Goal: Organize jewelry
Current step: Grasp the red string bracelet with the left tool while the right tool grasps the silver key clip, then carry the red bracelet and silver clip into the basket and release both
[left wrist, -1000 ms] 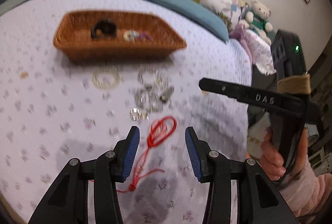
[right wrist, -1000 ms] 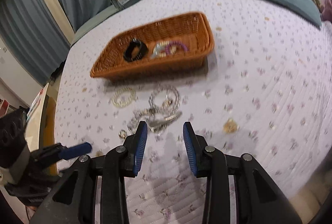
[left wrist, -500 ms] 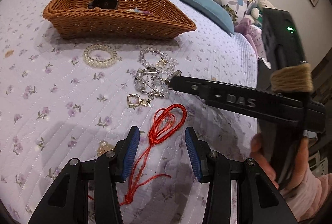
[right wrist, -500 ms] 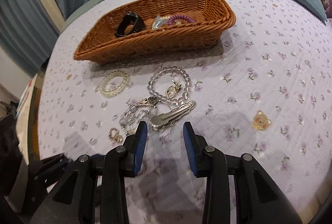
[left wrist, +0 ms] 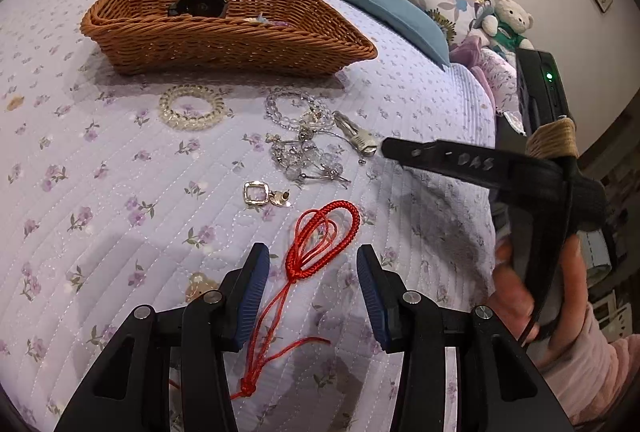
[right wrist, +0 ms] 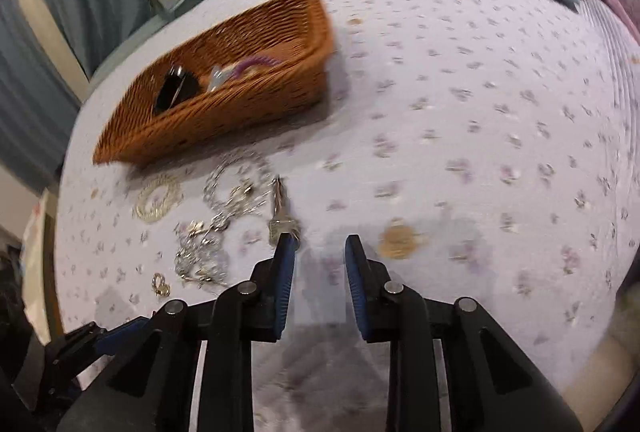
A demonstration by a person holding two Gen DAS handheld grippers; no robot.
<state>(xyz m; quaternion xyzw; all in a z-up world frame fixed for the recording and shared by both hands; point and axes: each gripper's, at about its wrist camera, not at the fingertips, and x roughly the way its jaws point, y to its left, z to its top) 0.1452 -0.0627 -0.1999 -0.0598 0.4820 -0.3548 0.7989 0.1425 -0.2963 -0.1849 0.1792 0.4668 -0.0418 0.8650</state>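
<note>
Right wrist view shows the right gripper [right wrist: 320, 250], jaws just narrowed and holding nothing, beside the silver hair clip [right wrist: 280, 210] on the quilt [right wrist: 480, 92], while the left gripper [left wrist: 310, 264] stands half open astride the red cord [left wrist: 320, 236].

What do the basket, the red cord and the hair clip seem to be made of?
The basket looks like woven wicker or rattan, matte brown: its wall shows rows of plaited strands. The red cord seems braided textile thread, slightly glossy, ending in loose strands and a knot. The hair clip appears to be polished metal: silver with bright reflections, though plated plastic cannot be excluded.
</note>
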